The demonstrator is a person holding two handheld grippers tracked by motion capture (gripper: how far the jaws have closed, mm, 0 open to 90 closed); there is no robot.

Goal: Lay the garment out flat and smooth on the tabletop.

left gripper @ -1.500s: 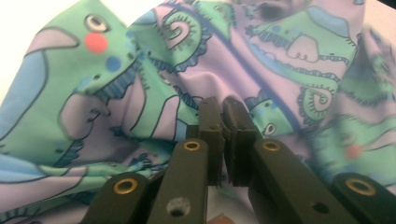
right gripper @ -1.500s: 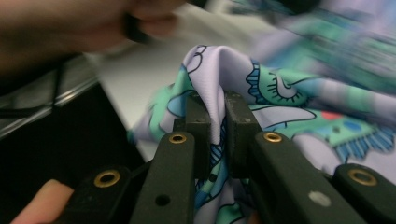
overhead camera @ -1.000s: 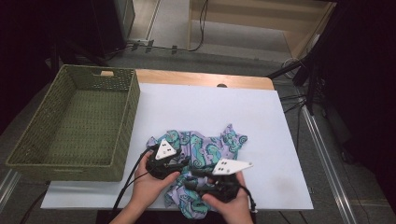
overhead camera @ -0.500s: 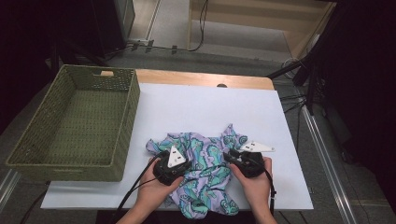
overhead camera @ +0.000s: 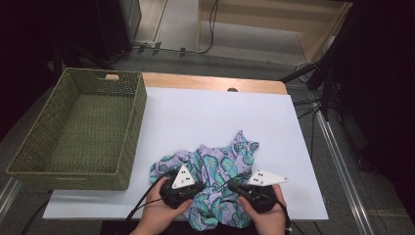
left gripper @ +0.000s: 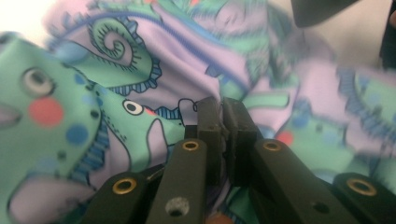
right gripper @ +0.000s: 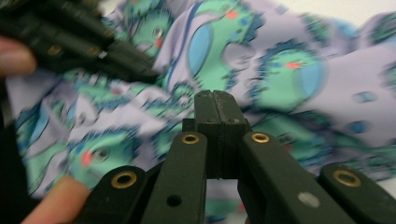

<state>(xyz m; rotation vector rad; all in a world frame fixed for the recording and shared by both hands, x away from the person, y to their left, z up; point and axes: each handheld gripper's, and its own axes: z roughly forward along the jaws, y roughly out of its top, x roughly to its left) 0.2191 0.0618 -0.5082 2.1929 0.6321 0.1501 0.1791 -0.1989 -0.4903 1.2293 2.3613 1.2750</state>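
A crumpled cloth (overhead camera: 220,161) with a purple and teal cartoon print lies near the front edge of the white table sheet (overhead camera: 220,112). My left gripper (overhead camera: 192,182) rests on the cloth's front left part. In the left gripper view its pads (left gripper: 224,121) are pressed together on a thin fold of the cloth (left gripper: 140,70). My right gripper (overhead camera: 232,185) sits at the cloth's front right and points left. Its jaws (right gripper: 215,112) have just been closing and now meet flush, with the cloth (right gripper: 280,60) behind them and none visible between the pads.
A green woven basket (overhead camera: 129,132) stands at the table's left. The bare wooden table edge (overhead camera: 210,82) runs along the back. Cables trail from both grippers over the front edge. The left gripper (right gripper: 93,42) shows at the top left of the right gripper view.
Both hands have drawn back toward the front edge, the right gripper also shifting left. Both pairs of jaws went from part open to shut.
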